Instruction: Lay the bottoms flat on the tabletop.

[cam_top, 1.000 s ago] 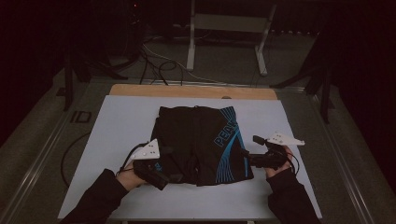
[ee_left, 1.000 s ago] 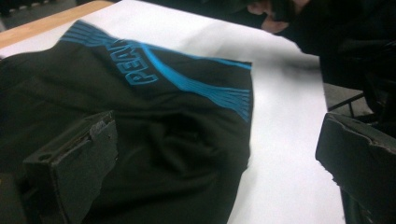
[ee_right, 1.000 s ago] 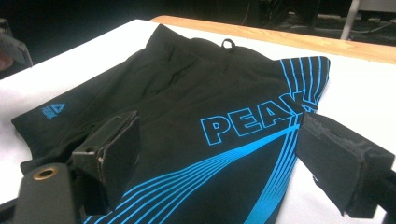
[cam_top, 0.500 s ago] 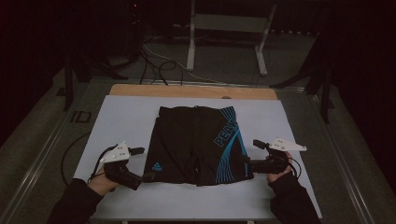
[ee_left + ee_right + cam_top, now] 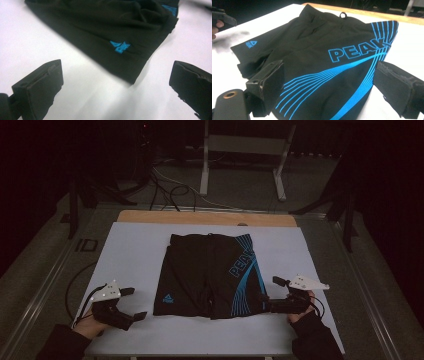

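Observation:
A pair of black shorts (image 5: 210, 275) with blue stripes and "PEAK" lettering lies flat in the middle of the white table cover (image 5: 135, 250). My left gripper (image 5: 134, 303) rests on the cover just left of the shorts' left leg, open and holding nothing. In the left gripper view the gripper (image 5: 117, 72) points at the hem corner of the shorts (image 5: 100, 30), near a small blue logo (image 5: 120, 46). My right gripper (image 5: 271, 293) is open at the right leg's hem. In the right gripper view its jaws (image 5: 330, 82) stand wide apart, with the striped fabric of the shorts (image 5: 317, 55) low between them.
A bare wooden strip (image 5: 200, 217) runs along the table's far edge. Beyond it, cables (image 5: 165, 185) trail over the floor around a metal stand (image 5: 245, 150). White cover lies free on both sides of the shorts. The other hand (image 5: 215, 27) appears far off in the right gripper view.
My left gripper has come off the shorts' left leg and moved left and nearer to the table's front. The right gripper has stayed at the right hem. The shorts now lie flatter.

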The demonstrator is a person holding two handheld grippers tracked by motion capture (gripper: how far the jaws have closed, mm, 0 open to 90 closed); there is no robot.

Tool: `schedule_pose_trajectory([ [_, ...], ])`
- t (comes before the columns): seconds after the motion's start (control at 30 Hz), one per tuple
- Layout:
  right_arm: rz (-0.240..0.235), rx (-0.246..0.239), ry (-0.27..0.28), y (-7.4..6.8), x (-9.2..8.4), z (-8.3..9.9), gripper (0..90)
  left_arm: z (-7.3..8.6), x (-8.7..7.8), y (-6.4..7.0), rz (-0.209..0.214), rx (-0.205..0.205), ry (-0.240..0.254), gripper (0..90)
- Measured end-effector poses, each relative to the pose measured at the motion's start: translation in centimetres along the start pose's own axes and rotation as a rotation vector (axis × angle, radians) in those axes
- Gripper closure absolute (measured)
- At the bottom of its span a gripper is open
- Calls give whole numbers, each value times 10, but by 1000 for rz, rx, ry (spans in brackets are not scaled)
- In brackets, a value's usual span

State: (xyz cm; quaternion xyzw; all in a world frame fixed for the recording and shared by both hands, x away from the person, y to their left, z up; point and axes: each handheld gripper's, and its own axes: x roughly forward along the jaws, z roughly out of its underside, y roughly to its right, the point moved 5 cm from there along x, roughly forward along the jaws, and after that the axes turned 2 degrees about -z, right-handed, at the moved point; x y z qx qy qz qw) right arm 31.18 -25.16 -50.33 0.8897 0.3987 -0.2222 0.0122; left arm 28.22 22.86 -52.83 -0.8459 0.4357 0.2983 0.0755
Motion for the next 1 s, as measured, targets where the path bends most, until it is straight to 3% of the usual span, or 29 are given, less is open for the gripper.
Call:
schedule_pose_trajectory([
  [0.37, 12, -30, -26, -6, -6, 9, 108, -1, 0, 10, 27, -19, 35, 4],
  [0.73, 11, -31, -45, -6, -3, 11, 109, -3, -3, 8, -21, -31, 65, 4],
  [1.0, 10, -24, -59, -5, -2, 12, 109, -2, -2, 8, -17, -36, 66, 4],
])
